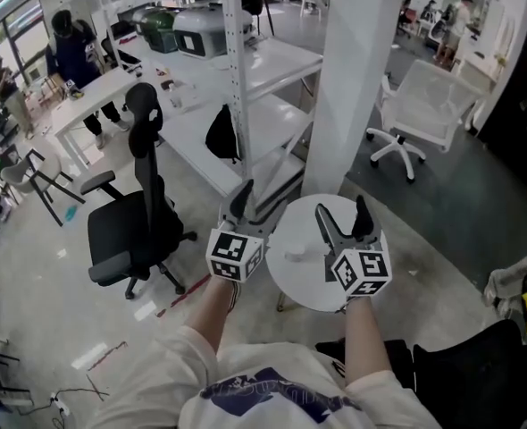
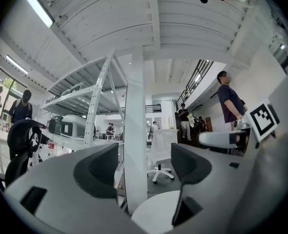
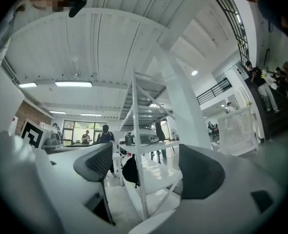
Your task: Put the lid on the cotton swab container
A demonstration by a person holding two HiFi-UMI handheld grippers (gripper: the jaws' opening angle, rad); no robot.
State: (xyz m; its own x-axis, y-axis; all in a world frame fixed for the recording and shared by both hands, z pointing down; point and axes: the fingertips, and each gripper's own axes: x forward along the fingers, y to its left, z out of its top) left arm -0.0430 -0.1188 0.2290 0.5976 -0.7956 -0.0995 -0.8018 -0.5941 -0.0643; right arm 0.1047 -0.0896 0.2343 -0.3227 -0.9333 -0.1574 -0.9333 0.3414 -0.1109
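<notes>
Left tool (image 1: 243, 202), right tool (image 1: 344, 214) released, empty, at round table (image 1: 290, 281); pillar (image 1: 357, 79), rack (image 1: 235, 61) just beyond; chair (image 1: 138, 222) left.

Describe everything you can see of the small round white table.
The small round white table has a smooth, level, matt-looking top and stands on the grey floor beside the square white pillar. Its base is mostly hidden under the top. One small pale object, too small to identify, lies left of centre. The open right gripper hangs over its right half.
</notes>
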